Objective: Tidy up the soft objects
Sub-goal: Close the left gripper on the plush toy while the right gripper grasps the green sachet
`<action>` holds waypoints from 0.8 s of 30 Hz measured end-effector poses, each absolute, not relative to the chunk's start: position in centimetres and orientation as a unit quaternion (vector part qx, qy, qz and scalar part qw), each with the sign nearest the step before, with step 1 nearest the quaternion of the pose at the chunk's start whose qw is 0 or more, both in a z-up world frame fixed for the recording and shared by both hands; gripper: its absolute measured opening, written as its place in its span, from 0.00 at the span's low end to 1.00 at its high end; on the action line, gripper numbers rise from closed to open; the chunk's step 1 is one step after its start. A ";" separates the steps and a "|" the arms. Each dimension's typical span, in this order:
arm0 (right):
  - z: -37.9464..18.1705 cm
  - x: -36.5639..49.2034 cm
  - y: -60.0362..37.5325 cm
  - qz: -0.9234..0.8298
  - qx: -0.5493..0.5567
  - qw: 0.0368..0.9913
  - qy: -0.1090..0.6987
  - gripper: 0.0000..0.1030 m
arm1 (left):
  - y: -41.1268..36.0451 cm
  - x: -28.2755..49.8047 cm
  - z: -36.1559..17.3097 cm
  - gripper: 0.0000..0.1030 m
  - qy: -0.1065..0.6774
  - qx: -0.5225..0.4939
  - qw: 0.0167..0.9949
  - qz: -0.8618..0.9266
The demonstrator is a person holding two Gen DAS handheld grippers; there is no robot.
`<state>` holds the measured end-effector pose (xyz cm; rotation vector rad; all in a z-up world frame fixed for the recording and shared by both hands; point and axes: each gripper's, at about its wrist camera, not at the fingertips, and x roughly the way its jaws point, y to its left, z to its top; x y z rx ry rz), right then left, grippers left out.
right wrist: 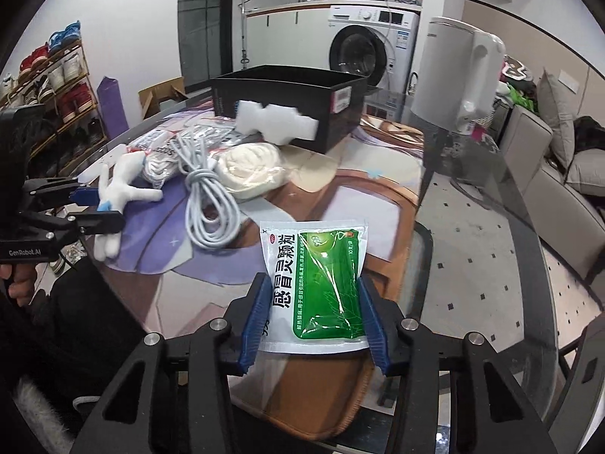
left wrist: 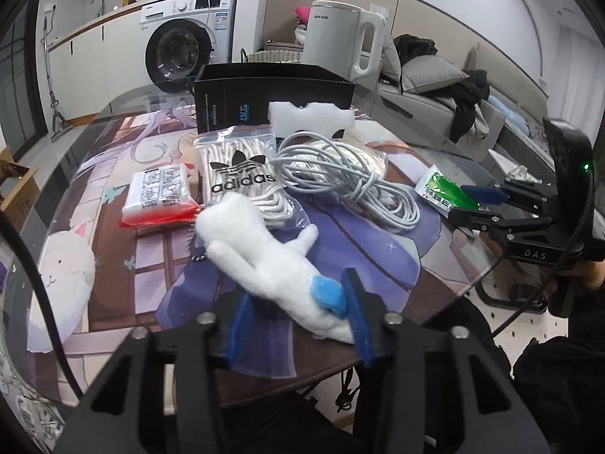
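A white plush toy (left wrist: 264, 261) with a blue patch lies on the printed mat, its near end between the open fingers of my left gripper (left wrist: 298, 321); it also shows in the right wrist view (right wrist: 121, 185). A green and white sachet (right wrist: 317, 287) lies flat between the open fingers of my right gripper (right wrist: 312, 321); the left wrist view shows the sachet (left wrist: 442, 193) and that gripper (left wrist: 469, 204) at the right. A black open box (left wrist: 272, 94) stands at the back, with white foam (left wrist: 312, 119) against it.
An adidas bag of laces (left wrist: 242, 178), a red and white packet (left wrist: 159, 196), a coiled grey cable (left wrist: 340, 178) and a bagged white roll (right wrist: 249, 166) lie mid-table. A white kettle (left wrist: 344, 38) stands behind the box. The glass table edge (right wrist: 491, 265) runs to the right.
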<state>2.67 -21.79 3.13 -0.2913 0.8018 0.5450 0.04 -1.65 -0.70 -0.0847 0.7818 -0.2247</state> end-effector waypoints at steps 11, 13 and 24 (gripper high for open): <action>3.5 2.6 -21.7 0.267 -0.123 0.880 0.372 0.45 | -2.1 -0.9 0.6 0.35 0.343 -0.029 0.929 -0.135; 3.6 2.5 -22.0 0.267 -0.117 0.882 0.369 0.45 | -1.8 -1.2 1.1 0.35 0.333 -0.034 0.932 -0.137; 4.5 2.0 -25.2 0.242 -0.082 0.896 0.362 0.45 | -0.7 -1.6 2.4 0.35 0.312 -0.046 0.938 -0.144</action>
